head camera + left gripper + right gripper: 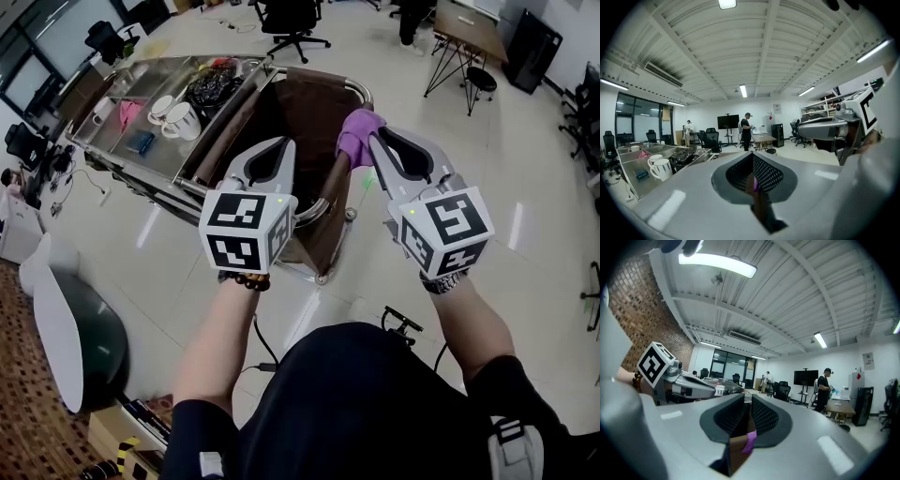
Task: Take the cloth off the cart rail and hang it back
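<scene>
The purple cloth (357, 133) is bunched at the near end of the steel cart, just below its chrome rail (362, 92). My right gripper (374, 142) is shut on the cloth, and a purple fold (750, 441) shows between its dark pads (764, 416). My left gripper (274, 150) is beside it over the brown bag (314, 108), apart from the cloth. Its jaws (752, 161) are shut, with only a thin purple sliver and brown showing in the slit. Both grippers point away from me toward the cart.
The cart's steel trays (112, 117) hold two white mugs (178, 119) and a dark heap (216, 84). Office chairs (291, 23) and a table (469, 33) stand beyond the cart. A person (746, 129) stands far off. A white round object (56, 347) lies at my left.
</scene>
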Demonstrator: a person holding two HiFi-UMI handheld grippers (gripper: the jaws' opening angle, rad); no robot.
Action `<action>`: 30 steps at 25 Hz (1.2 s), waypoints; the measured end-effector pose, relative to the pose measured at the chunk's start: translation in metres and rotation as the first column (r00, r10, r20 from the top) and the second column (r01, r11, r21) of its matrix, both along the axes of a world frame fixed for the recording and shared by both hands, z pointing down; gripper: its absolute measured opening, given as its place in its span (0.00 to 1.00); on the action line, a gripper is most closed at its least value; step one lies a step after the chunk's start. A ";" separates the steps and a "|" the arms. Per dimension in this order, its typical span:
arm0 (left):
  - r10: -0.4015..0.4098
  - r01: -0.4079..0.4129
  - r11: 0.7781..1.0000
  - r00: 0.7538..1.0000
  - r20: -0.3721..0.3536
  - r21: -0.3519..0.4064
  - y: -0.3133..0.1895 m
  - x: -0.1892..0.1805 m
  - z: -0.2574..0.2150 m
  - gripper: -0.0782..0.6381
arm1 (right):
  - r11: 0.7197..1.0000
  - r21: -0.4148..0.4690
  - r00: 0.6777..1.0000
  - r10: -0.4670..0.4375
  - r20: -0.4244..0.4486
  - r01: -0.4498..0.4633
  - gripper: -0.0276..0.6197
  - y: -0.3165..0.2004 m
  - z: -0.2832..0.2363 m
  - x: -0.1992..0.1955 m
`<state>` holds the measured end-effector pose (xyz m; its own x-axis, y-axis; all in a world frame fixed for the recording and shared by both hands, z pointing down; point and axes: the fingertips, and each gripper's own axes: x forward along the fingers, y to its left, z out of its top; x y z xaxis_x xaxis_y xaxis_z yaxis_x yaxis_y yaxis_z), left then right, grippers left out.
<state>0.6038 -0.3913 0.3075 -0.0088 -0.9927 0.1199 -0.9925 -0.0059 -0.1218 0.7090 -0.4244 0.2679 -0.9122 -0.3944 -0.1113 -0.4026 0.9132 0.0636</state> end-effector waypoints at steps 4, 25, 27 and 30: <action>0.042 -0.042 0.999 0.999 0.002 0.034 0.035 0.009 -0.001 0.11 | 1.000 0.009 1.000 0.026 -0.010 -0.026 0.12 0.038 0.006 0.002; 0.161 -0.165 0.967 0.986 0.036 0.194 0.141 0.098 -0.014 0.11 | 0.996 0.081 0.999 0.032 -0.008 -0.031 0.04 0.153 0.007 0.046; 0.150 -0.155 0.966 0.988 0.040 0.207 0.142 0.108 -0.016 0.11 | 0.996 0.090 1.000 0.008 -0.008 -0.007 0.04 0.156 0.006 0.051; 0.131 -0.137 0.966 0.990 0.042 0.220 0.139 0.124 -0.015 0.11 | 0.994 0.109 1.000 -0.027 -0.010 0.028 0.04 0.159 0.007 0.061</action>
